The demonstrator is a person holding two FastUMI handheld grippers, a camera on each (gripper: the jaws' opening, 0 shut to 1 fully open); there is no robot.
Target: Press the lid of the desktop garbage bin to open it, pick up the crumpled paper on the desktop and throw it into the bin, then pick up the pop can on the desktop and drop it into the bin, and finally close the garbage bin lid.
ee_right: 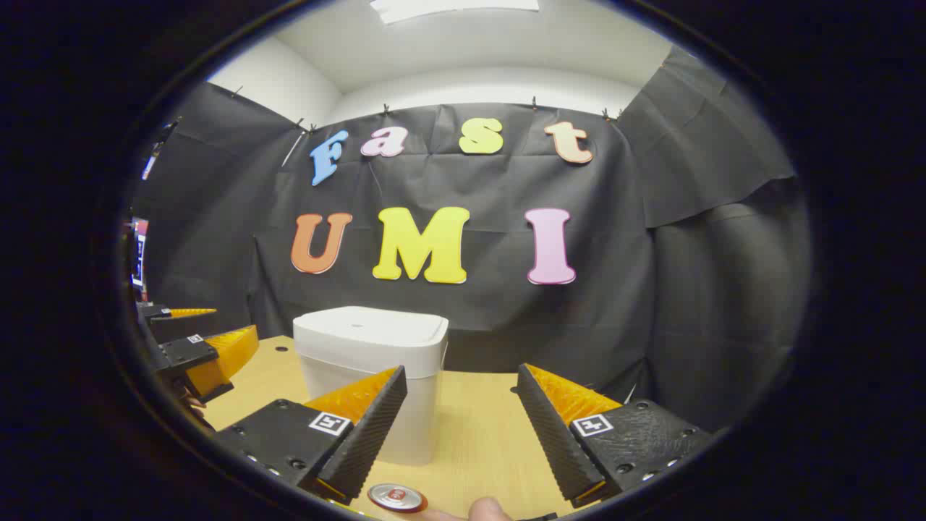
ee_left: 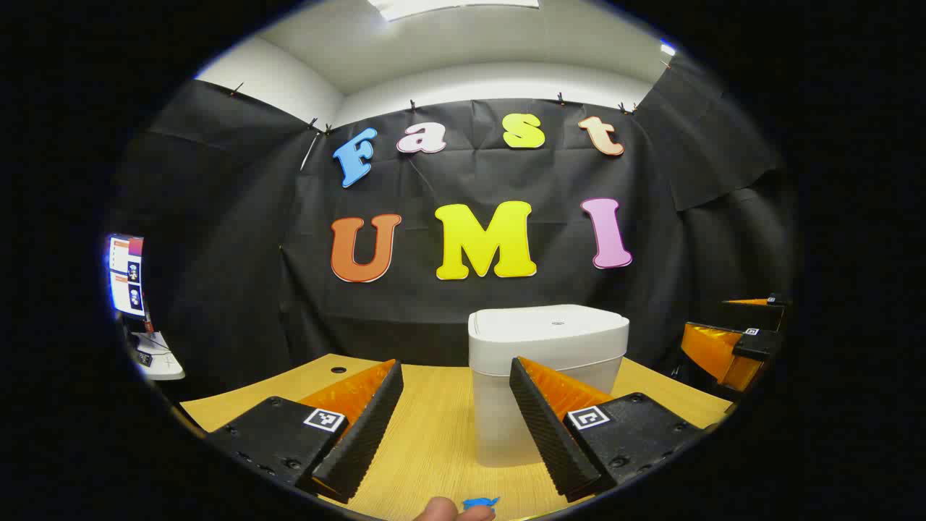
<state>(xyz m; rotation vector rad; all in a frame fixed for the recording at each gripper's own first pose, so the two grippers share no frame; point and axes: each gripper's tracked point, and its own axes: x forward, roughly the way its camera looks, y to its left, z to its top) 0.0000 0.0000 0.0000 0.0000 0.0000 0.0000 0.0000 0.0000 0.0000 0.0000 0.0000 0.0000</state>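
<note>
The left tool [ee_left: 456, 405] hangs low over the wooden surface [ee_left: 434, 441] with its 2 fingers spread wide and nothing between them. Straight ahead of it stands the white bin [ee_left: 546, 376], its lid [ee_left: 550, 322] down flat and shut; the bin's lower right side is partly hidden behind the tool's right-hand finger [ee_left: 550, 434]. At the bottom edge of the left gripper view a fingertip [ee_left: 438, 510] and a small blue scrap [ee_left: 480, 501] show (what the scrap is cannot be told). Far to the right in that view the other tool [ee_left: 731, 340] appears near the surface's edge, and a lit screen [ee_left: 126, 275] sits off to the left.

The right tool [ee_right: 463, 409] is likewise spread open and empty, held just above the surface [ee_right: 477, 434]. In the right gripper view the bin [ee_right: 372, 362] stands ahead and to the left, partly behind the tool's left-hand finger [ee_right: 365, 441], with its lid [ee_right: 372, 325] closed. The can [ee_right: 396, 497] stands upright on the surface at the bottom of that view, near the tip of that same finger and just in front of the bin; only its silver top with a red spot is seen. A fingertip [ee_right: 488, 509] pokes in beside it at the lower edge. The left tool [ee_right: 202, 347] shows at the far left, also open, level with the bin.
</note>
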